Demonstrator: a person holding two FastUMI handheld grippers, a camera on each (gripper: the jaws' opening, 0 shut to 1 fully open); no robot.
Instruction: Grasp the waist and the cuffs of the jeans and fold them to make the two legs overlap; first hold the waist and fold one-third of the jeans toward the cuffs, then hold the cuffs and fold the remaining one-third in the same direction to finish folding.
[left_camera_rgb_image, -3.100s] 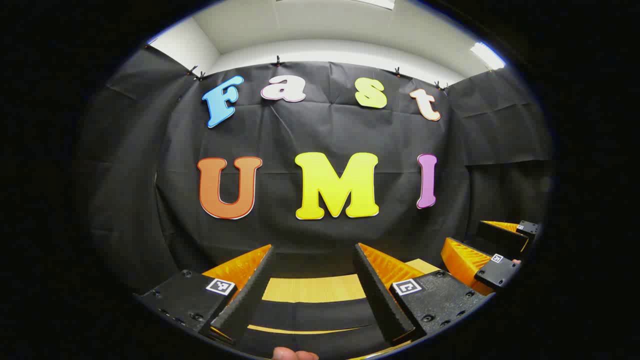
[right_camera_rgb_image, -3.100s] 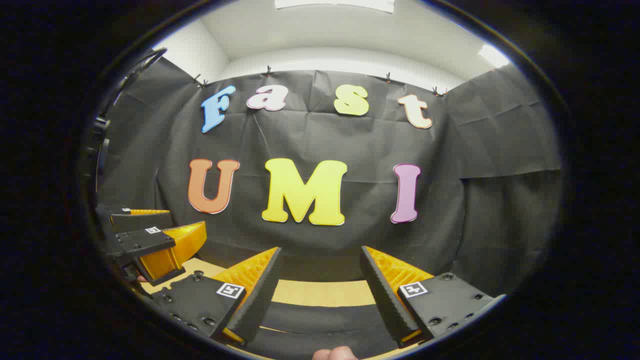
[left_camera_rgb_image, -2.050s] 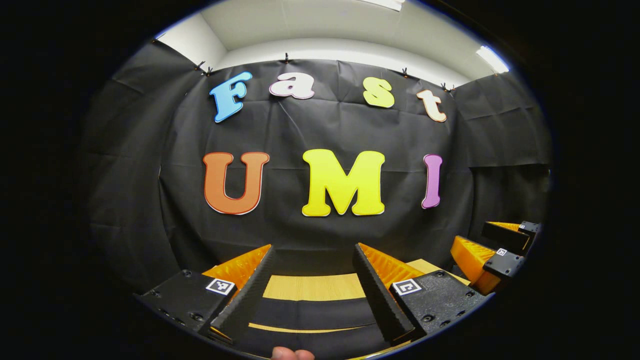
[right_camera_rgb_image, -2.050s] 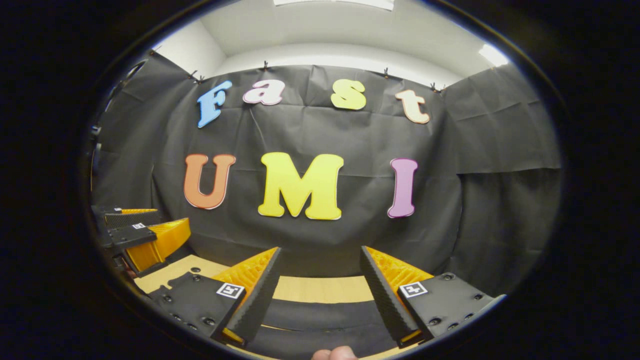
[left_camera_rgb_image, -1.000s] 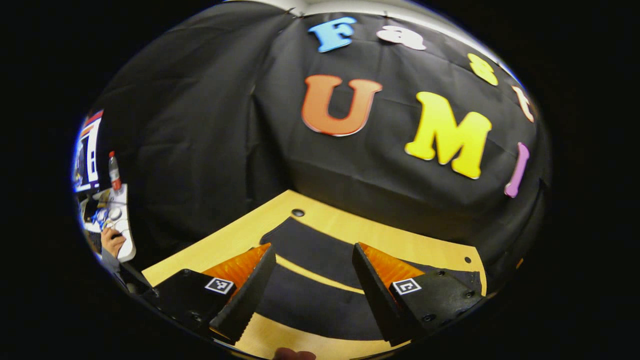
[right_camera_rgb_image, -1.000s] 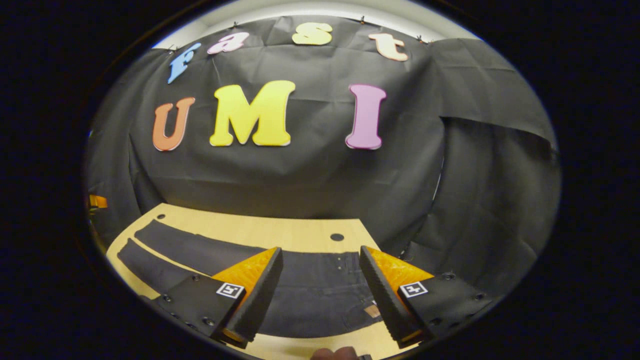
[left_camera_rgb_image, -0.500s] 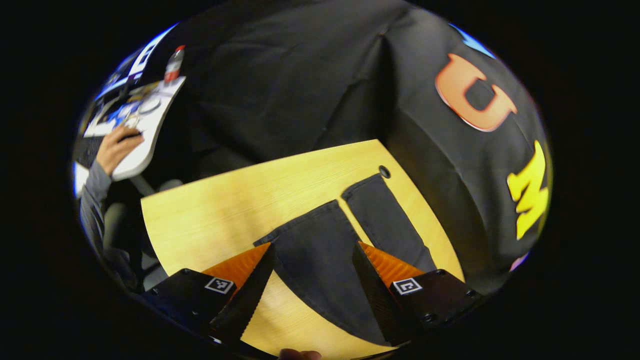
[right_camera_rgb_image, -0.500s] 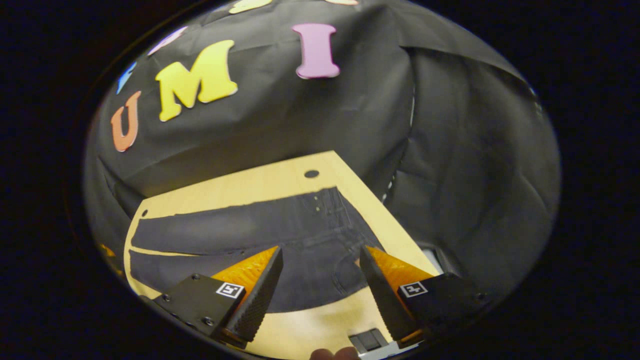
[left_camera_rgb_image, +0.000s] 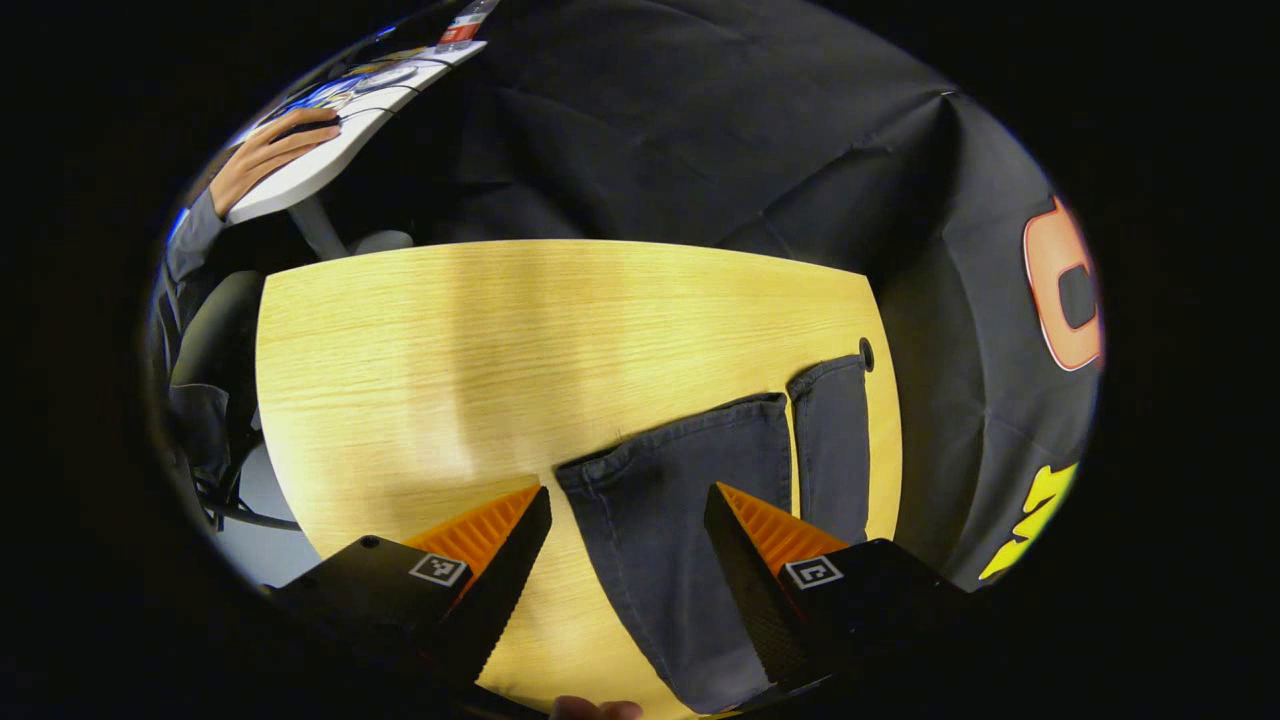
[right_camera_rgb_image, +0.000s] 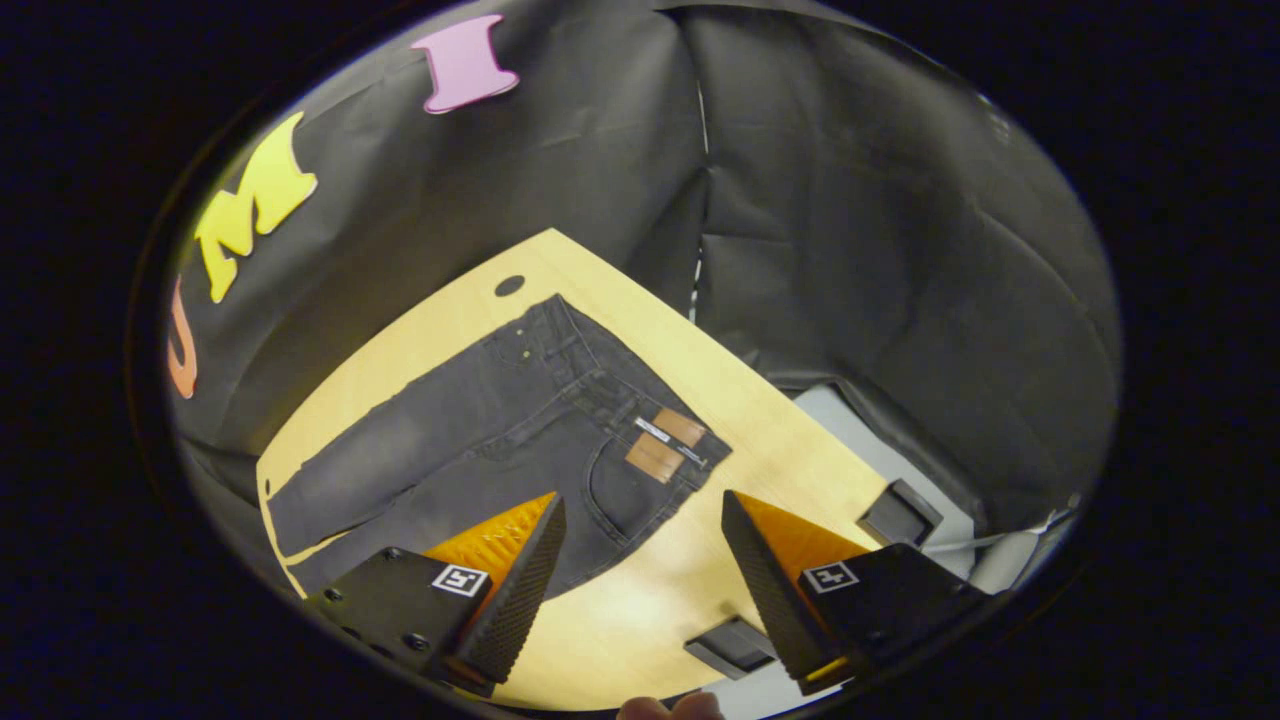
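Dark grey jeans (right_camera_rgb_image: 480, 430) lie flat and unfolded on the wooden table (right_camera_rgb_image: 640, 600). In the right gripper view the waist (right_camera_rgb_image: 640, 400) with its brown tags points toward the table's right end, and the two legs run off to the left. My right gripper (right_camera_rgb_image: 640, 575) hovers open above the near hip, holding nothing. In the left gripper view the two cuffs (left_camera_rgb_image: 720, 420) lie side by side, the near leg (left_camera_rgb_image: 670, 540) passing under my open left gripper (left_camera_rgb_image: 625, 570), which hangs above it.
Bare table (left_camera_rgb_image: 480, 350) stretches beyond the cuffs in the left gripper view. A person's hand (left_camera_rgb_image: 270, 150) rests at a white desk (left_camera_rgb_image: 330, 130) outside the booth. Small dark boxes (right_camera_rgb_image: 900, 515) sit on the floor off the table's right end. Black cloth walls close the far side.
Both grippers tipped down from facing the wall to looking at the table. The left one swung toward the cuffs, the right one toward the waist. Both stayed open.
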